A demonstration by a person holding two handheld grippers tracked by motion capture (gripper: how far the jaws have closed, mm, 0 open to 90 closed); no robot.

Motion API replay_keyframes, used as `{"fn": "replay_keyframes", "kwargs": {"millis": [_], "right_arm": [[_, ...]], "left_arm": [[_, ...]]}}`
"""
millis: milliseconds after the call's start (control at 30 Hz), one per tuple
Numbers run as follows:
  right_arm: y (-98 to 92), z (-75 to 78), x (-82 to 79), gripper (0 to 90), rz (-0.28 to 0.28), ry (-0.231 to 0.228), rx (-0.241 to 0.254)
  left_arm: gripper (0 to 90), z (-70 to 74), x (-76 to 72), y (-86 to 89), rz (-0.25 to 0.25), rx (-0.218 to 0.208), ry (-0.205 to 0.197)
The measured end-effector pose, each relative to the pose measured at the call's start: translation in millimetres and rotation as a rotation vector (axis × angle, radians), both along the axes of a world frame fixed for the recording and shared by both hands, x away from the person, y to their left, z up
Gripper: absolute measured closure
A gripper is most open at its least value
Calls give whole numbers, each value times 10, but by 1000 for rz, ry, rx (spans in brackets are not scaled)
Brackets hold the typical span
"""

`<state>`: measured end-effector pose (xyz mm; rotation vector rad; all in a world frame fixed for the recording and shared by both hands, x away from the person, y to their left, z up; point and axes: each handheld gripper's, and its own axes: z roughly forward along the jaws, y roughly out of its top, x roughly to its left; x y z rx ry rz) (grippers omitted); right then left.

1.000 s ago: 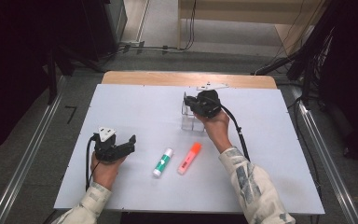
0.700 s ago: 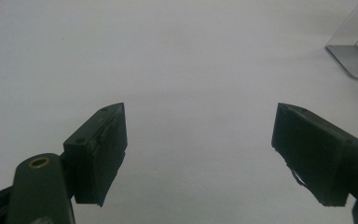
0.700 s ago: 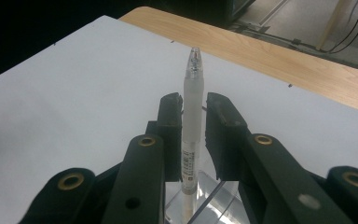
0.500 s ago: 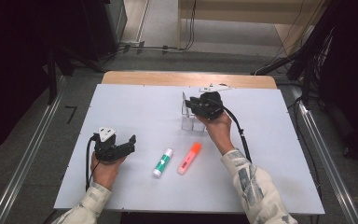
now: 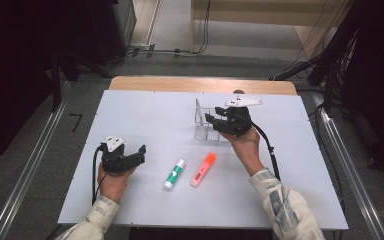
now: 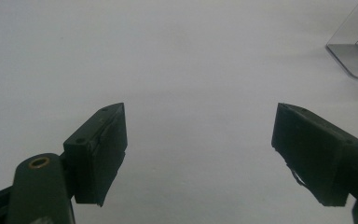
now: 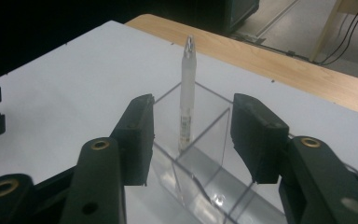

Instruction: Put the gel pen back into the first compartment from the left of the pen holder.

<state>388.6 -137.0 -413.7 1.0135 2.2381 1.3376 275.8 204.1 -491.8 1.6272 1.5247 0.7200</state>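
A white pen (image 7: 187, 100) is stood upright in the clear organizer (image 7: 200, 154), at 12 o'clock from the right gripper (image 7: 193, 140), whose jaws have just been opening and hold nothing. Left gripper (image 6: 198, 144) wide open, empty. Risk: a jaw may clip the organizer wall on withdrawal and tip the pen.

White table (image 5: 130, 115) carrying clear organizer (image 5: 205, 125), green-capped glue stick (image 5: 174, 174), orange highlighter (image 5: 203, 169) lying side by side.

The right tongs (image 7: 191, 135) have just been opening: their jaws now stand apart, clear of the white pen (image 7: 187, 100), which stands upright in a compartment of the clear organizer (image 7: 200, 158). The right hand (image 5: 245, 142) sits slightly farther right than before.
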Motion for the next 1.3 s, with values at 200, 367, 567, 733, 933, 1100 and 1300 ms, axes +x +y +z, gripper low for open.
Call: {"fn": "replay_keyframes", "kwargs": {"millis": [200,367,567,733,933,1100,1300], "right_arm": [[-138,-21,-167,420,-11,-11,-9],[-256,-68,-283,392,-22,-8,-14],[-414,-156,-365,349,-51,-7,-45],[-588,-263,-392,334,-92,21,-55],[-774,-370,-452,331,-125,48,-70],[-912,-418,-520,331,-144,69,-70],[-1051,-454,-581,331,-173,80,-81]], "left_arm": [[180,-5,4,-6,0,0,1],[180,-3,-1,-14,0,-1,1],[180,6,-14,-28,-6,1,-2],[180,8,-22,-41,-8,1,-2],[179,16,-29,-46,-8,-1,-5],[180,26,-42,-53,-13,-4,-9],[179,30,-46,-69,-22,-1,-10]]}}
